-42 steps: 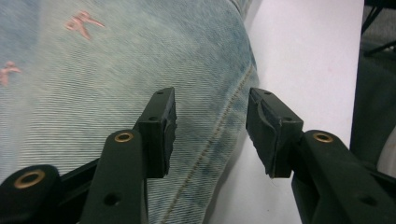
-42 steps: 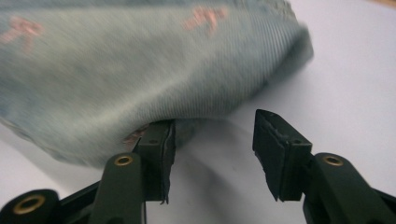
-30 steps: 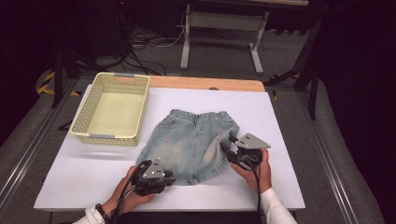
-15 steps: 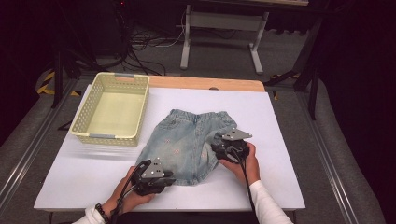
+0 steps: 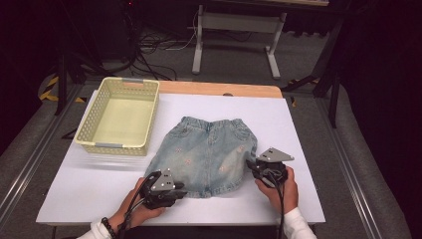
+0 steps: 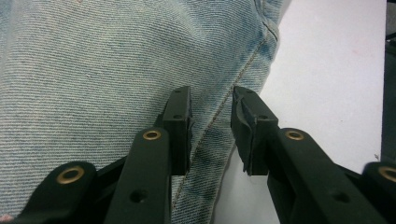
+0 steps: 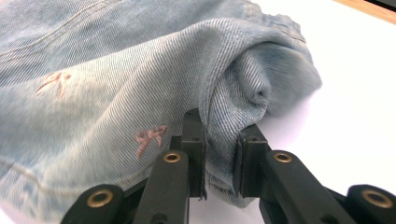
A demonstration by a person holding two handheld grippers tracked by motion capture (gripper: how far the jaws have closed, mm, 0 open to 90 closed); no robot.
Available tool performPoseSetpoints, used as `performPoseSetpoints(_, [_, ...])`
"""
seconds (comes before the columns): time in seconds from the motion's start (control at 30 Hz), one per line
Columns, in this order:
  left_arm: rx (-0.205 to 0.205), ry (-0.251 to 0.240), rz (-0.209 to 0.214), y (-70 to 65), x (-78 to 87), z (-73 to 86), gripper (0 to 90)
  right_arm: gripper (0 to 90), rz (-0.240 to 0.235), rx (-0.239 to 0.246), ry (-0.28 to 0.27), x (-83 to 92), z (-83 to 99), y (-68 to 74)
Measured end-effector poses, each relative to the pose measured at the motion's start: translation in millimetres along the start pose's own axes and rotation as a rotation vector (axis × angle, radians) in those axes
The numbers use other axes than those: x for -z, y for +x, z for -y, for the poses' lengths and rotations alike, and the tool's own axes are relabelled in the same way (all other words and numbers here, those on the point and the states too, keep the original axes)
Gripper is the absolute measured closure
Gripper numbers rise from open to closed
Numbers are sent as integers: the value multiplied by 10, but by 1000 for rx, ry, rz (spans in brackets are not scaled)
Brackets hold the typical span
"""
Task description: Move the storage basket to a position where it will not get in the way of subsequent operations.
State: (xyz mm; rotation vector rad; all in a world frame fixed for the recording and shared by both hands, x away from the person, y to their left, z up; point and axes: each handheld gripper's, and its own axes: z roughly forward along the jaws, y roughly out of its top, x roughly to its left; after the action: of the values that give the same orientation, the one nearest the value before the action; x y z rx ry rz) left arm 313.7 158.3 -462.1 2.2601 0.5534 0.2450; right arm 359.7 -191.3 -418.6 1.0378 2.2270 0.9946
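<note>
The denim shorts [image 5: 209,154] lie flat on the white counter [image 5: 308,129]. The right gripper [image 7: 220,156] jaws, just closing, clamp a bunched side fold. The left gripper [image 6: 211,128] jaws stand narrowly apart astride the hem seam; contact is unclear.

Faded light-blue denim shorts [image 5: 209,154] bear small pink bows; pale-yellow basket [image 5: 89,130].

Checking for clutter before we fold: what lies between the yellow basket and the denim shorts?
Nothing: in the high view a bare strip of white table separates the yellow basket from the denim shorts; they lie apart.
</note>
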Motion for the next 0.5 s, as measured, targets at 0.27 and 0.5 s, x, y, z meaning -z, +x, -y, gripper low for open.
performPoseSetpoints(0.27, [-4,6,0,-16,-1,-6,663,766,35,-62,-34,413,174,-36])
performPoseSetpoints(0.5, [-14,-4,-20,-58,116,-34,596,756,42,-102,-42,609,300,-35])
